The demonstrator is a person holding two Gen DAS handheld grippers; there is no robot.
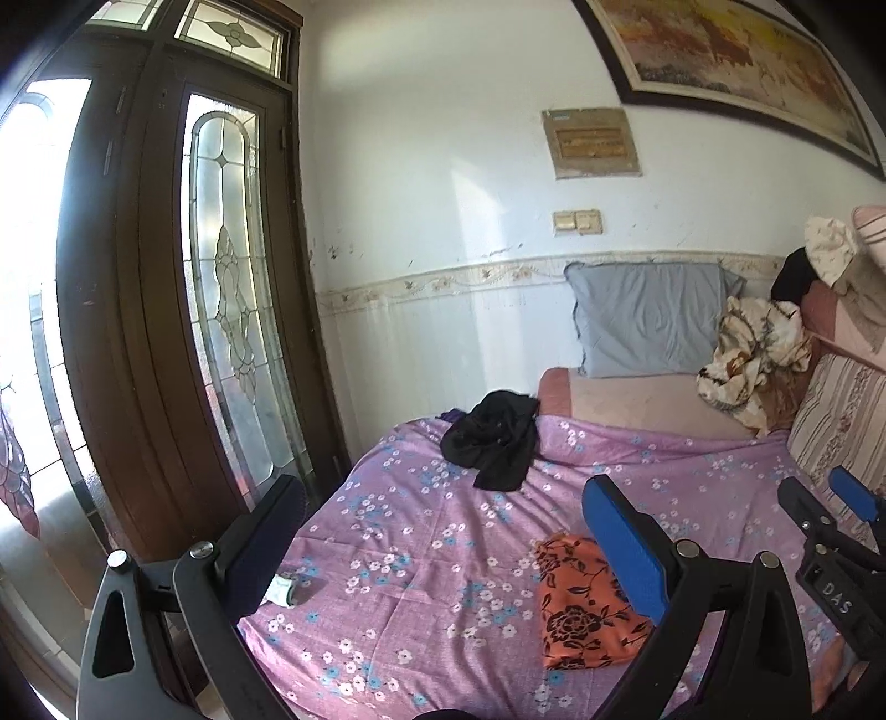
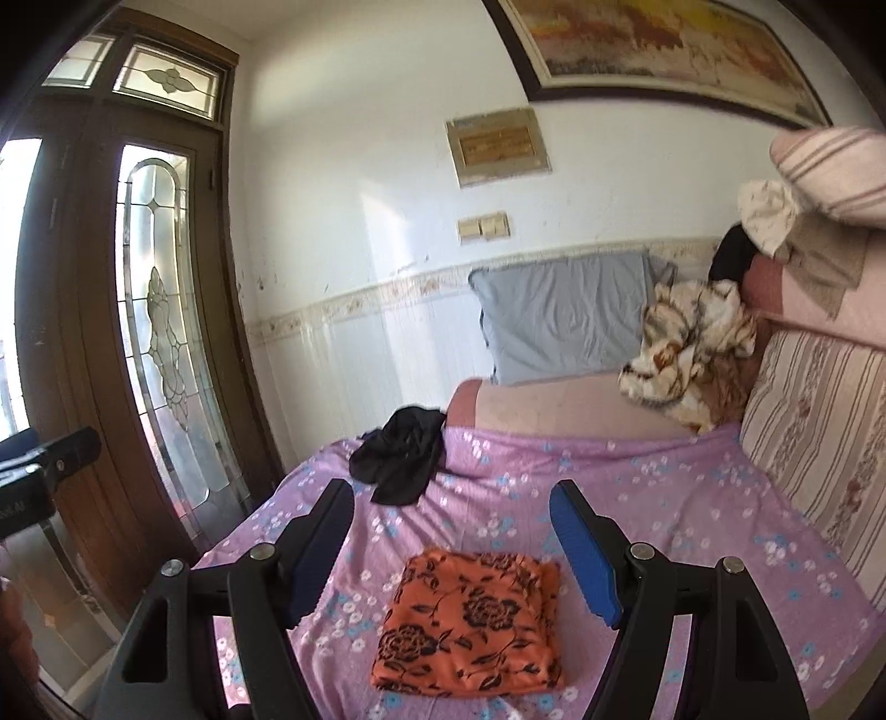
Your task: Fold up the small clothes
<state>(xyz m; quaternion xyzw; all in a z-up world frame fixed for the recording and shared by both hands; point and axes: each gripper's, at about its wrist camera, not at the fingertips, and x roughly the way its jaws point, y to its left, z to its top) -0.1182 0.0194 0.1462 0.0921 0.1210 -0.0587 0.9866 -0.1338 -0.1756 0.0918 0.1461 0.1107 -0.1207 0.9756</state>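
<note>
Right gripper (image 2: 451, 548) open wide, empty, raised over the folded orange floral cloth (image 2: 470, 620) lying directly below and between its jaws. Left gripper (image 1: 443, 554) likewise open, empty. Crumpled black garment (image 2: 401, 459) lies ahead, slightly left, unfolded; left gripper judged marginally nearer.

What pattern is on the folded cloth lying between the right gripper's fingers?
The folded cloth is orange with black roses, clearest in the right wrist view.

home bedroom: bed w/ floral sheet (image 2: 637, 498), pillow (image 2: 565, 315), framed painting (image 2: 664, 50)
</note>
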